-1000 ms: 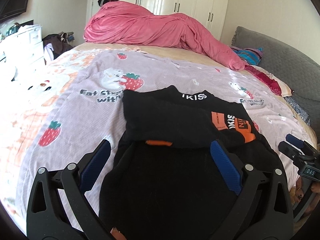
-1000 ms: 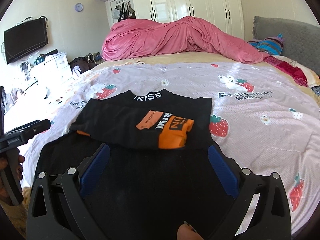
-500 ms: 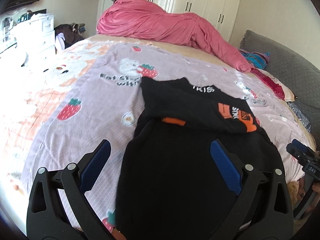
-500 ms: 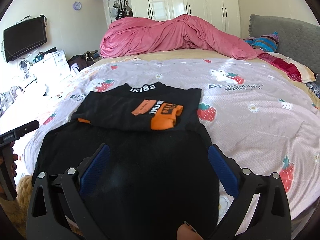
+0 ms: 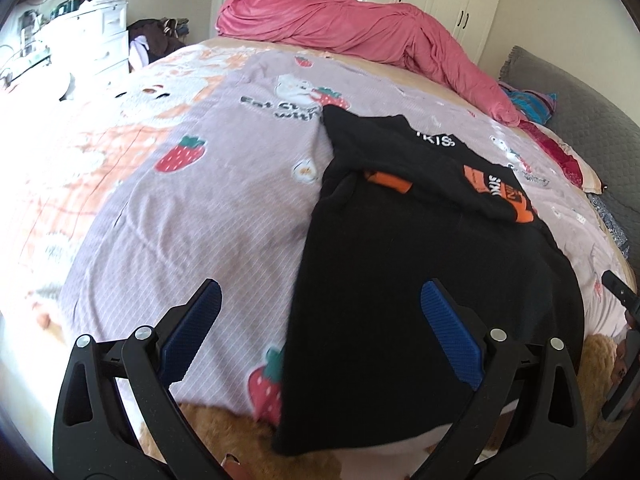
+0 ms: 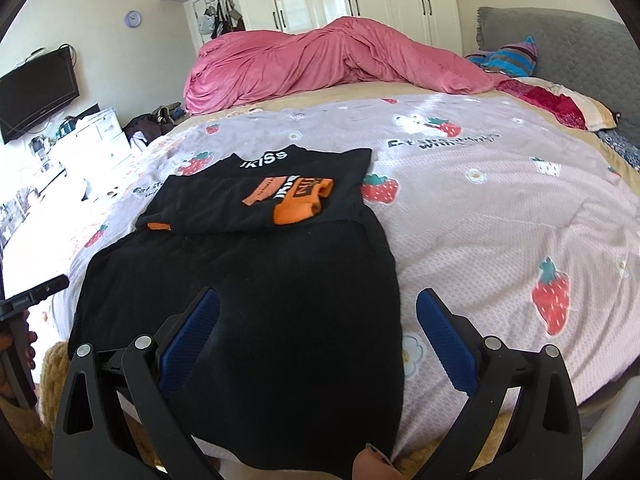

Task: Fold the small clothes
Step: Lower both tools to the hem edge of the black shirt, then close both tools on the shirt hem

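A black top [image 5: 424, 272] [image 6: 260, 280] with orange patches and white lettering lies on the bed, its sleeves folded across the chest and its hem hanging over the near edge. My left gripper [image 5: 320, 328] stands open above the garment's left edge, holding nothing. Over the hem's right part, my right gripper [image 6: 318, 328] is open as well, with only cloth below it. Each gripper's body shows at the rim of the other view, held in a hand.
A lilac strawberry-print sheet [image 6: 500, 208] covers the bed. A pink duvet [image 6: 328, 64] is heaped at the far side, with pillows [image 6: 552, 100] and a grey headboard at the right. White drawers [image 5: 92, 40] stand left; a tan fluffy rug [image 5: 216, 432] lies below the bed edge.
Both grippers have drawn back toward the near edge of the bed and the left one has swung leftward. The garment lies as before; both stay open.
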The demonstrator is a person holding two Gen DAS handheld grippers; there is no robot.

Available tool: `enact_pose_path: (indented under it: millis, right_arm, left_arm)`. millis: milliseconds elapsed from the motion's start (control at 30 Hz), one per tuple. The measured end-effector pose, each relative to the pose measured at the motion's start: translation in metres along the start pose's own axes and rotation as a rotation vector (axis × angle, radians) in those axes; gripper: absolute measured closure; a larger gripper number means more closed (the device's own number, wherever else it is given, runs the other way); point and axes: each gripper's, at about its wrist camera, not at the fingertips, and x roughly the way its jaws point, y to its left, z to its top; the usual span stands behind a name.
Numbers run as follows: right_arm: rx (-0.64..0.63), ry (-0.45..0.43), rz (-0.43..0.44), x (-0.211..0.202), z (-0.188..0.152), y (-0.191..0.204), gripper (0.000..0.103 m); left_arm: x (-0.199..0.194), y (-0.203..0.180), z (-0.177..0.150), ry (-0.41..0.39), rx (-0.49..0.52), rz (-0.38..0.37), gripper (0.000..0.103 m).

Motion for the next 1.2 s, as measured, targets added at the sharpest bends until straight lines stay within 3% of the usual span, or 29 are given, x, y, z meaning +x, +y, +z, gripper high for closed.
enact_pose_path:
  millis: [300, 400, 467, 767, 1200]
  right_arm:
    - [0.019, 0.048, 0.010, -0.003, -0.013, -0.008, 0.005]
    - [0.016, 0.064, 0.005, -0.005, -0.019, -0.009, 0.005]
    - [0.016, 0.072, 0.005, -0.006, -0.024, -0.010, 0.005]
    - [0.022, 0.094, -0.003, -0.013, -0.036, -0.017, 0.005]
    - [0.027, 0.231, 0.080, -0.002, -0.058, -0.019, 0.005]
  left_arm:
    - [-0.011, 0.012, -0.022, 0.033, -0.010, -0.010, 0.010]
    - [-0.014, 0.013, -0.029, 0.041, -0.021, -0.046, 0.022]
    - [-0.015, 0.016, -0.033, 0.050, -0.042, -0.076, 0.038]
    - [-0.003, 0.018, -0.049, 0.168, -0.021, -0.133, 0.075]
    - [0.022, 0.025, -0.056, 0.286, 0.003, -0.139, 0.075]
